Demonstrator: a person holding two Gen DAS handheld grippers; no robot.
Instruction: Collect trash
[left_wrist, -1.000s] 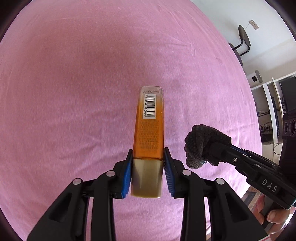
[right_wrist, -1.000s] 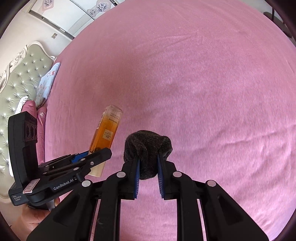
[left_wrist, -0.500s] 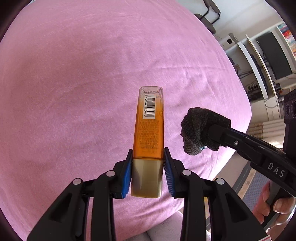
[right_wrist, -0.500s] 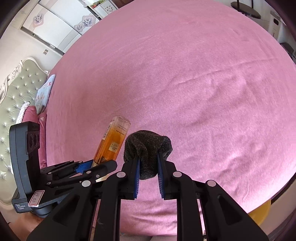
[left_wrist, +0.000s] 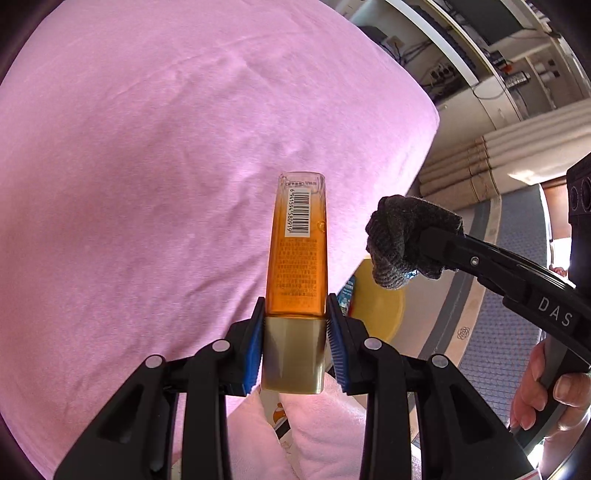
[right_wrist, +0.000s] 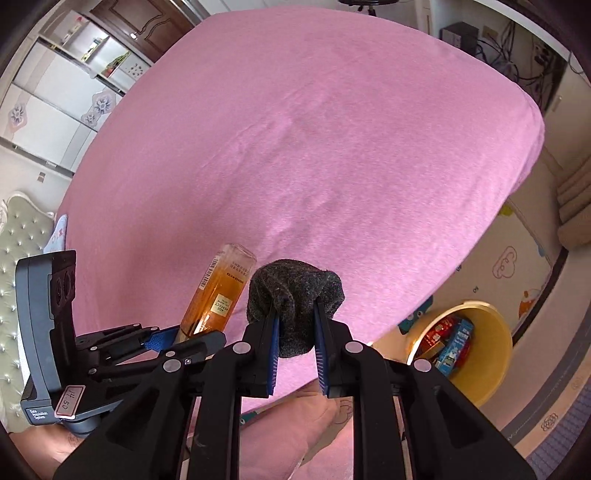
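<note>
My left gripper (left_wrist: 295, 339) is shut on an orange bottle (left_wrist: 298, 258) with a gold cap, held by the cap end and pointing forward above the pink bed. The bottle also shows in the right wrist view (right_wrist: 216, 293). My right gripper (right_wrist: 295, 354) is shut on a dark grey knitted sock (right_wrist: 295, 299); the sock shows in the left wrist view (left_wrist: 406, 240) to the right of the bottle. A yellow bin (right_wrist: 491, 354) with packaging inside stands on the floor beside the bed, low right; its rim peeks out in the left wrist view (left_wrist: 380, 306) below the sock.
The pink bed (right_wrist: 314, 147) fills most of both views; its edge runs down the right. A patterned floor mat (right_wrist: 517, 258) and grey rug (left_wrist: 509, 314) lie beside it. Shelves and cables (left_wrist: 498, 55) stand at the far right. A green headboard (right_wrist: 18, 258) is at left.
Both grippers have pulled back toward the bed's edge with their loads. The floor and the yellow bin have come into view at right.
</note>
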